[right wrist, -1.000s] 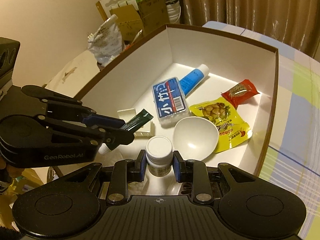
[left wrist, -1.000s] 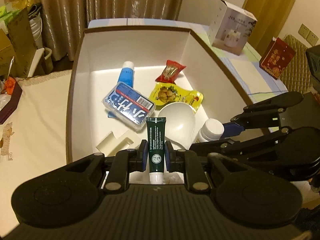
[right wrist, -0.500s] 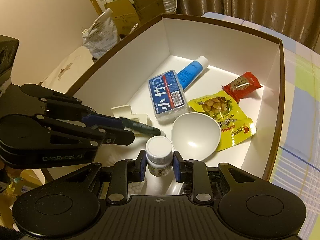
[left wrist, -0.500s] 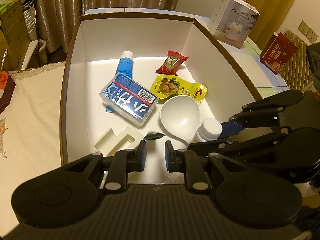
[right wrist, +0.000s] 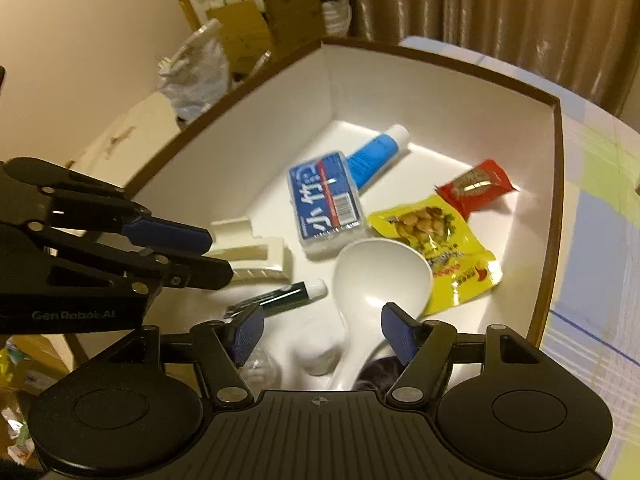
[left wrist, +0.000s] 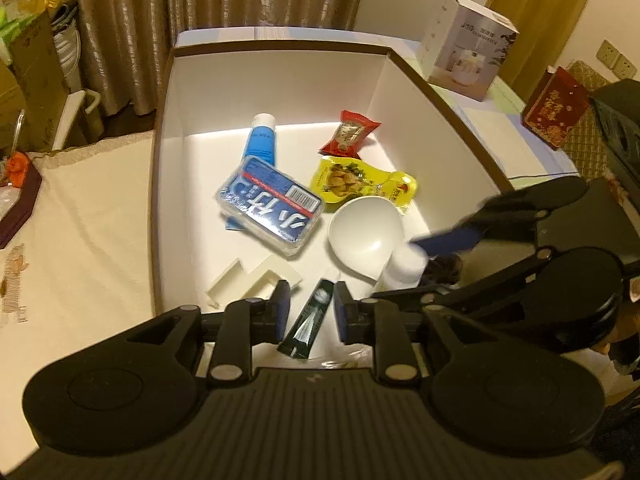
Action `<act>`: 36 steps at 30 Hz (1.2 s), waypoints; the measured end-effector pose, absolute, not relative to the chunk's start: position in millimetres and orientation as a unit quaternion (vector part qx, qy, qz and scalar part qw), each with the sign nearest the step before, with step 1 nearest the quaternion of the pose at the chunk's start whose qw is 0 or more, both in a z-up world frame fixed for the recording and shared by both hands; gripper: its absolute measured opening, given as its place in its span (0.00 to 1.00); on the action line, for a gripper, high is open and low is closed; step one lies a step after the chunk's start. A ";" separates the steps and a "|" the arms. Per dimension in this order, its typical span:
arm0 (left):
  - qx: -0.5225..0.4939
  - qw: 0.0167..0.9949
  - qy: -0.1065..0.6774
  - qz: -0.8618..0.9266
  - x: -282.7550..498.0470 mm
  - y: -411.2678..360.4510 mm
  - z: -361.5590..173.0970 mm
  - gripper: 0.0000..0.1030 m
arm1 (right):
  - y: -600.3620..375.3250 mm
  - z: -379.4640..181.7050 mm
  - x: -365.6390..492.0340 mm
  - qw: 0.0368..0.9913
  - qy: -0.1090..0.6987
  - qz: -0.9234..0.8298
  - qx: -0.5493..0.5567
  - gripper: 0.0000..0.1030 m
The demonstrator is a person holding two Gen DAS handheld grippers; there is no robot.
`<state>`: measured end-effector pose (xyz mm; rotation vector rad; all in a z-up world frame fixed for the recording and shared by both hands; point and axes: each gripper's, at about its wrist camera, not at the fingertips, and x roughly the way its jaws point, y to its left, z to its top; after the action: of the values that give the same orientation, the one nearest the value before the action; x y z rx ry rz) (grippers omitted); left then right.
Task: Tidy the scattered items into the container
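A white box with a brown rim point(left wrist: 160, 160) holds the items. My left gripper point(left wrist: 311, 308) hangs over its near end, jaws opening. The dark green tube point(left wrist: 312, 320) lies loose on the box floor below them, and the pads do not press on it. My right gripper point(right wrist: 322, 334) stands wide with its jaws opening. The white bottle point(right wrist: 318, 354), blurred, sits low between them beside the white ladle point(right wrist: 380, 272), untouched by the pads. From the left wrist, the right gripper's blue pad point(left wrist: 448, 240) is above the bottle point(left wrist: 404, 266).
Also in the box: a blue tube point(left wrist: 262, 140), a blue-labelled clear case point(left wrist: 272, 204), a red snack pack point(left wrist: 350, 134), a yellow snack pack point(left wrist: 352, 178) and a white plastic insert point(left wrist: 252, 280). A white carton point(left wrist: 468, 52) and a red box point(left wrist: 554, 108) stand on the table at the right.
The left gripper let go of the green tube, which dropped flat onto the box floor. The right gripper opened wide, and the white bottle sank out of its grip.
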<state>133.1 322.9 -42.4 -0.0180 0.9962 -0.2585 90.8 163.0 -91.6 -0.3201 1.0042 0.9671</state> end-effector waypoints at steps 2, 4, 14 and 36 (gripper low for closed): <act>-0.010 0.872 0.474 -0.121 131.4 325.0 -40.7 0.20 | 160.8 -89.9 92.3 0.752 0.464 0.448 -0.136 0.69; -0.011 0.872 0.474 -0.120 129.6 325.9 -39.1 0.21 | 160.3 -87.8 91.3 0.752 0.463 0.449 -0.140 0.69; -0.001 0.872 0.474 -0.122 123.9 317.3 -37.7 0.36 | 156.8 -71.2 60.8 0.743 0.439 0.468 -0.190 1.00; 0.003 0.883 0.461 -0.089 110.6 295.1 -13.6 0.87 | 116.3 -42.9 37.0 0.790 0.419 0.412 -0.176 1.00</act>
<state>110.6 295.1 -13.6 0.0056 0.9593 -0.1850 37.0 116.3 -42.9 -0.3798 0.9020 0.8869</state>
